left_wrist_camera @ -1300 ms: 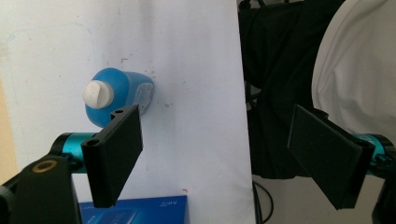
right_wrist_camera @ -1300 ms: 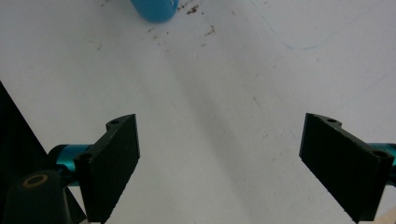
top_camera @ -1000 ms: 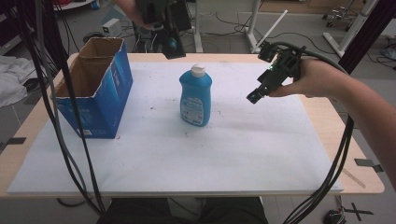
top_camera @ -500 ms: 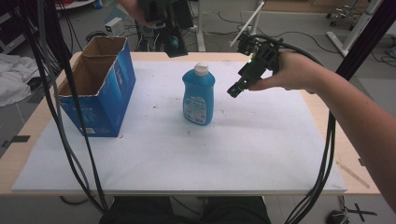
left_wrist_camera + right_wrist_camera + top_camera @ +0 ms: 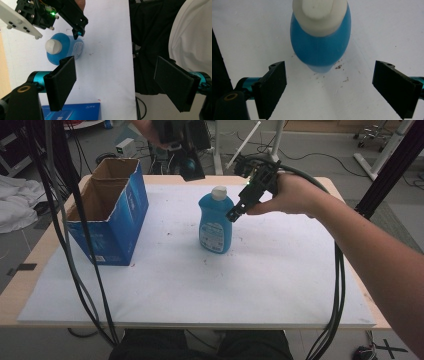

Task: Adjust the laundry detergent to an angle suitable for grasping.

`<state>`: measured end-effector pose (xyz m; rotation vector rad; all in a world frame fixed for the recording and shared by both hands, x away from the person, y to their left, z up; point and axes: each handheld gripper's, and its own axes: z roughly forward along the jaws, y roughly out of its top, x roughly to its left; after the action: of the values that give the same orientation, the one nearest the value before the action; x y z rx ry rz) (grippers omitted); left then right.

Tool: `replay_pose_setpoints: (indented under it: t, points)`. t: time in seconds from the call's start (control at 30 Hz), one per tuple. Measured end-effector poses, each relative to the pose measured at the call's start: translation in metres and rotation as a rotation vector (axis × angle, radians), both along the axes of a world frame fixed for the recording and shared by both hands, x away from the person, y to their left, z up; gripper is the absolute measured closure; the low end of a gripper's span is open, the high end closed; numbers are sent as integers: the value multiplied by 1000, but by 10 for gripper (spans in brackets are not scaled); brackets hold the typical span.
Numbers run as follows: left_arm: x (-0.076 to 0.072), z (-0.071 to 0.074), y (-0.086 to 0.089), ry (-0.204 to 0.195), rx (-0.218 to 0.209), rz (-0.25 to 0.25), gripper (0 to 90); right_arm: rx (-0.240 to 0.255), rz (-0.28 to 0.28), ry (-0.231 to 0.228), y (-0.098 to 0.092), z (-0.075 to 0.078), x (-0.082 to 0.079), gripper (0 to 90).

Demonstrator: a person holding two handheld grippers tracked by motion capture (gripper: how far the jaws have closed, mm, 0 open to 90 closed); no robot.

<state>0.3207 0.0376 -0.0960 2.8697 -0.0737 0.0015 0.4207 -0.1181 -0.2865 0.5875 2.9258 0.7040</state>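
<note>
A blue bottle (image 5: 215, 224) with a white cap (image 5: 218, 193) stands upright mid-table on the white mat (image 5: 250, 285). My right gripper (image 5: 234, 215), held in a hand reaching from the right, points down-left with its tips beside the bottle's right shoulder. In the right gripper view the bottle (image 5: 320, 42) stands just ahead of the right gripper (image 5: 334, 87), whose jaws are wide apart and touch nothing. My left gripper (image 5: 184, 166) hangs high over the table's far edge. From there the left gripper (image 5: 117, 85), open and empty, looks down on the bottle (image 5: 65, 48).
An open blue cardboard box (image 5: 107, 210) stands at the left of the mat, about a hand's width from the bottle. Black cables (image 5: 75, 245) hang across the left of the high view, and another trails along the right forearm. The person's dark-clothed legs (image 5: 200, 347) sit at the near edge.
My right gripper has swung left and slightly down, from well right of the bottle to right beside its shoulder. The bottle, the box and the left gripper have stayed put.
</note>
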Motion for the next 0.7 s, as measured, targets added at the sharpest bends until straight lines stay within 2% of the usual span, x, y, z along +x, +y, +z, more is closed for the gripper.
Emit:
replay_pose_setpoints:
  t: [0.47, 0.7]
  points:
    - [-1, 0, 2, 0, 4, 5, 181, -1, 17, -4, 25, -10, 4, 114]
    - [-1, 0, 3, -2, 3, 5, 181, -21, 15, 2, 32, -15, 5, 115]
